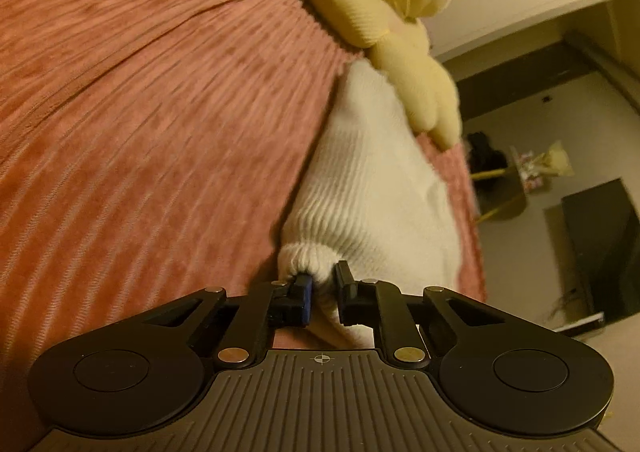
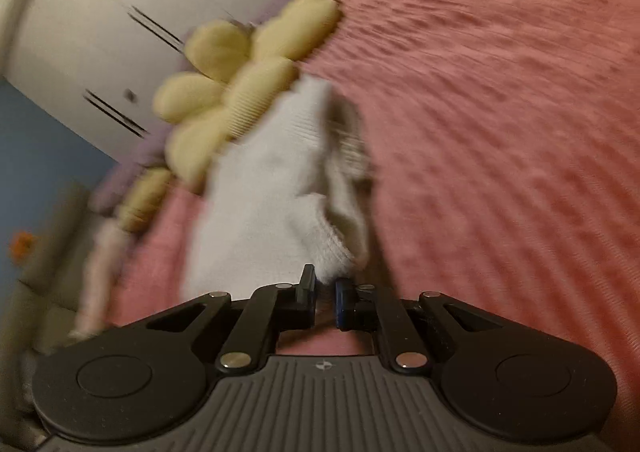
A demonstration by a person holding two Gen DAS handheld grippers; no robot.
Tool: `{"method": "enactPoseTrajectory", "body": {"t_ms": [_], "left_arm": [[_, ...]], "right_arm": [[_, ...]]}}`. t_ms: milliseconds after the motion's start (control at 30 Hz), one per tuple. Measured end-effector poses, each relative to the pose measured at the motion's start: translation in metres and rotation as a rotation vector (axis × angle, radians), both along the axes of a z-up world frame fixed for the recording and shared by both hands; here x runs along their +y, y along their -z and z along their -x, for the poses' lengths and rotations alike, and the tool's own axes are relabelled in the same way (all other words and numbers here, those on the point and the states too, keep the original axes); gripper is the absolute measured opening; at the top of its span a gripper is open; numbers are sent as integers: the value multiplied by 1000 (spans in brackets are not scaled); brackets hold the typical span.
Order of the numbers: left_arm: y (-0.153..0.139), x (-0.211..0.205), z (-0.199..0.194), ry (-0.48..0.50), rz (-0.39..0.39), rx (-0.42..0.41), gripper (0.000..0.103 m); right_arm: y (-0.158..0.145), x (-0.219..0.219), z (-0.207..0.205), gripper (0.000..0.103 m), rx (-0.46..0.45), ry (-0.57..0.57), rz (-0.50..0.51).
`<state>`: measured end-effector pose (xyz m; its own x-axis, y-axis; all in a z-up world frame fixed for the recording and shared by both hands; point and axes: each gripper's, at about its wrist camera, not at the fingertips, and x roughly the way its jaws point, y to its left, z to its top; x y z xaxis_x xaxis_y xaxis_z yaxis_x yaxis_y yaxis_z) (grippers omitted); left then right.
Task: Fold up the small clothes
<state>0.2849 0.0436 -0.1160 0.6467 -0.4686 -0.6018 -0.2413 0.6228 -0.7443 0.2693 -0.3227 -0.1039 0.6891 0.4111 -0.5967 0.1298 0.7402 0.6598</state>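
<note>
The white sock (image 1: 372, 187) is lying stretched on the pink bed cover (image 1: 140, 91), its long axis running from the lower middle of the frame up toward the yellow flower cushion (image 1: 380, 11) at the upper right; its far end is touching the cushion. In the left view the near end is bunching between the fingers of the left tool (image 1: 322, 284), which are pinching it at a narrow gap. In the right view, the right tool (image 2: 325, 288) is gripping another near corner of the sock (image 2: 280, 187) the same way. Both pinches are catching only the edge of the fabric, so I judge it could slip free. Both views are blurring, and a fast pull could twist the sock or drag it against the cushion.
</note>
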Motion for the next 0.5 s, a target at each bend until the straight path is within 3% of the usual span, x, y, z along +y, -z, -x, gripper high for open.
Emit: {"method": "enactPoseTrajectory", "body": {"t_ms": [333, 367, 400, 467, 500], "left_arm": [[-3, 2, -1, 45, -51, 13, 18], [-5, 2, -1, 70, -54, 11, 26], [-8, 3, -1, 105, -54, 7, 40], [-18, 7, -2, 171, -54, -13, 60], [-24, 8, -1, 193, -69, -26, 74]], "right_arm": [[-4, 6, 1, 6, -10, -47, 72], [-4, 7, 0, 6, -4, -54, 94], [-6, 8, 2, 7, -10, -62, 103], [-15, 4, 3, 17, -22, -106, 114], [-19, 1, 5, 29, -34, -118, 118]]}}
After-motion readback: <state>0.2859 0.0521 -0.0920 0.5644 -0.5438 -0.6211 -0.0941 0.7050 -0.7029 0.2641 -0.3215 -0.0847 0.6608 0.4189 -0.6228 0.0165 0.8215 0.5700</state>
